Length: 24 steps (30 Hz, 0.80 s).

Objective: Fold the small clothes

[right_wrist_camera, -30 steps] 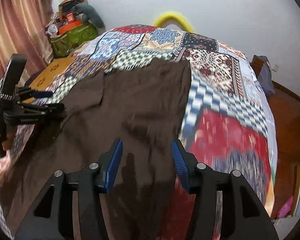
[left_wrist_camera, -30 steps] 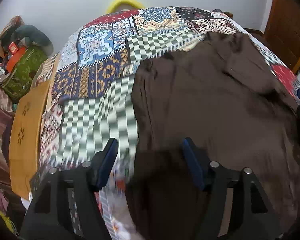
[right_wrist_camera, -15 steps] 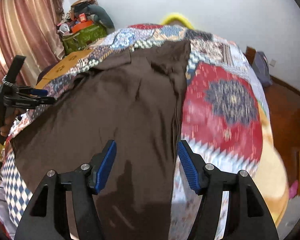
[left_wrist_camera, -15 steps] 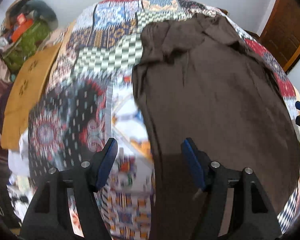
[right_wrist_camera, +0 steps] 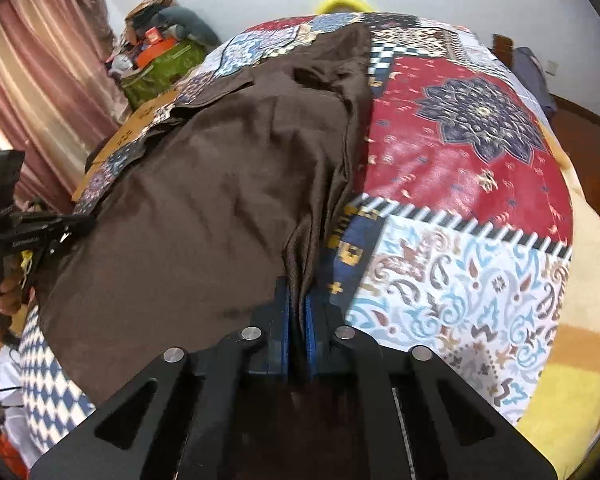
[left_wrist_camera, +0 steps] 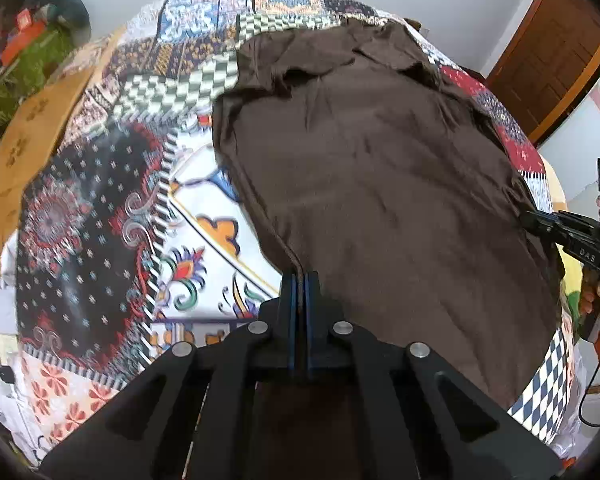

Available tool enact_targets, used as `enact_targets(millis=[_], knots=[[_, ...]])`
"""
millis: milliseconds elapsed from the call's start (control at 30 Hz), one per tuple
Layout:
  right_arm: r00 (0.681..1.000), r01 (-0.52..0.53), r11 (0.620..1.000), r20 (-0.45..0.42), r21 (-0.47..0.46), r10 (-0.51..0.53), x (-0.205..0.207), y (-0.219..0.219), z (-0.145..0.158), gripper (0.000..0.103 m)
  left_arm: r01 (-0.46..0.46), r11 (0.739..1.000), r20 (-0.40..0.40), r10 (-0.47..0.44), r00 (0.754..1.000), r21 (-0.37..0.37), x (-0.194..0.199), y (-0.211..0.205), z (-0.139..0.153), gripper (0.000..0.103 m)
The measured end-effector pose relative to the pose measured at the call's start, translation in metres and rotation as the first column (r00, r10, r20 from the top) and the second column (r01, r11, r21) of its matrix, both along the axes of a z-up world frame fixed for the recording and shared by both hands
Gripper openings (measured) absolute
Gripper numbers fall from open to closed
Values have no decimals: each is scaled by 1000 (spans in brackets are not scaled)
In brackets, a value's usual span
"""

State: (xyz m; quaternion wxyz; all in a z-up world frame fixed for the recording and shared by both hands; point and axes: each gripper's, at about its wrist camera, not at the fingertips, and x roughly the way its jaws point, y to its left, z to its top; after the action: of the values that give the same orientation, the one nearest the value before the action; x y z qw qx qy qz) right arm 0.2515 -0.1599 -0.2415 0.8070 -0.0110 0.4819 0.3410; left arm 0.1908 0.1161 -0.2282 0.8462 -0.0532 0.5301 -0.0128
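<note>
A dark brown garment (left_wrist_camera: 380, 184) lies spread flat on a patchwork bedspread (left_wrist_camera: 100, 208), its collar end far from me. My left gripper (left_wrist_camera: 299, 280) is shut on the garment's near left hem corner. My right gripper (right_wrist_camera: 298, 300) is shut on the near right hem corner of the same garment (right_wrist_camera: 204, 208), where the cloth bunches into a ridge. Each gripper shows in the other's view: the right one at the right edge of the left wrist view (left_wrist_camera: 540, 220), the left one at the left edge of the right wrist view (right_wrist_camera: 80, 220).
The bedspread (right_wrist_camera: 460, 160) covers a bed. A green bag with clutter (right_wrist_camera: 160, 64) stands by the pink curtain (right_wrist_camera: 40, 80) at the far left. A wooden door (left_wrist_camera: 552, 52) is at the right. A yellow pillow (right_wrist_camera: 342, 0) lies at the bed's head.
Both grippers were open above the garment; they moved back to its near hem and closed on its two near corners.
</note>
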Motion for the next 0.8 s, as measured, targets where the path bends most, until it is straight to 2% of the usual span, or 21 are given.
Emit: enact_targets(millis=[100, 233, 367, 533, 667, 800], knots=[[997, -26, 1000, 69, -7, 26, -1, 6, 19, 6, -4, 999, 78, 0, 997, 45, 6, 2, 23, 3], [991, -18, 1000, 133, 25, 14, 15, 8, 46, 6, -25, 997, 173, 13, 985, 69, 26, 11, 56, 3], [982, 12, 999, 187, 48, -21, 41, 12, 66, 6, -61, 996, 215, 45, 975, 71, 56, 28, 68, 3], [981, 29, 999, 192, 14, -31, 71, 24, 56, 6, -88, 993, 159, 76, 984, 72, 96, 41, 40, 3], [991, 44, 999, 129, -26, -40, 91, 35, 28, 8, -103, 988, 86, 93, 992, 117, 117, 45, 6, 3], [995, 63, 998, 78, -25, -61, 98, 33, 18, 13, -107, 990, 23, 106, 994, 91, 124, 54, -12, 6]])
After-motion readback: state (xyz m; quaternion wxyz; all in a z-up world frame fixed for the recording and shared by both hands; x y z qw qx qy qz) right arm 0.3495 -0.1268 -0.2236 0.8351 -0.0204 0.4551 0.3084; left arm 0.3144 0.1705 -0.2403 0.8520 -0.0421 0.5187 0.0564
